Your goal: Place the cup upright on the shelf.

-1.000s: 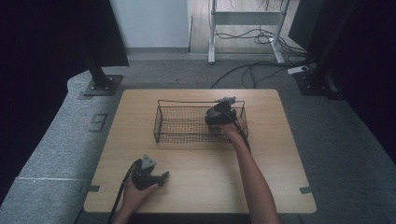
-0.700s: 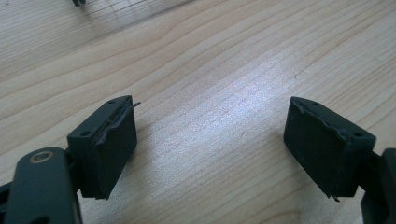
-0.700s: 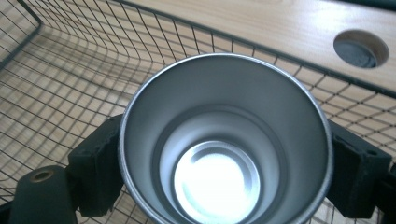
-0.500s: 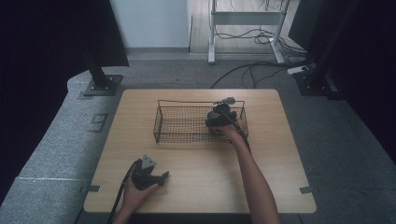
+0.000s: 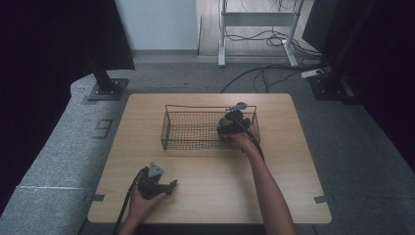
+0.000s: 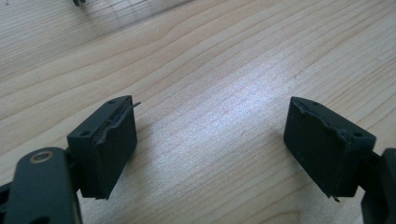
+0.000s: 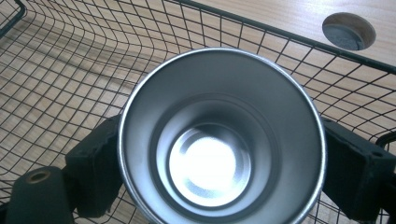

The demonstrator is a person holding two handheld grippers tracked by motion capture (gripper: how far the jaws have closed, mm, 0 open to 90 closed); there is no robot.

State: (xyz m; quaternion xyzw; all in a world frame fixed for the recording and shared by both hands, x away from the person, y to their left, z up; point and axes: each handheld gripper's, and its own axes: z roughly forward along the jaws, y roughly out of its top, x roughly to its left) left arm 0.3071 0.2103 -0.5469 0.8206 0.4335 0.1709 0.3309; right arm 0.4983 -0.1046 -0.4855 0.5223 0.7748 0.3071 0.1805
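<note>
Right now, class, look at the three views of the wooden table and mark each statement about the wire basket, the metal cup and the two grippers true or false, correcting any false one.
1. A shiny round metal cup sits between the right gripper's two black jaws. True.
2. The black wire mesh basket stands on the grey floor. False: it stands on the light wooden table.
3. The left gripper holds a cup. False: its jaws stand wide apart over bare wood, nothing between them.
4. The right gripper is inside the basket, at its right end in the high view. True.
5. The cup is full of liquid. False: its bright bottom shows; it is empty.
</note>
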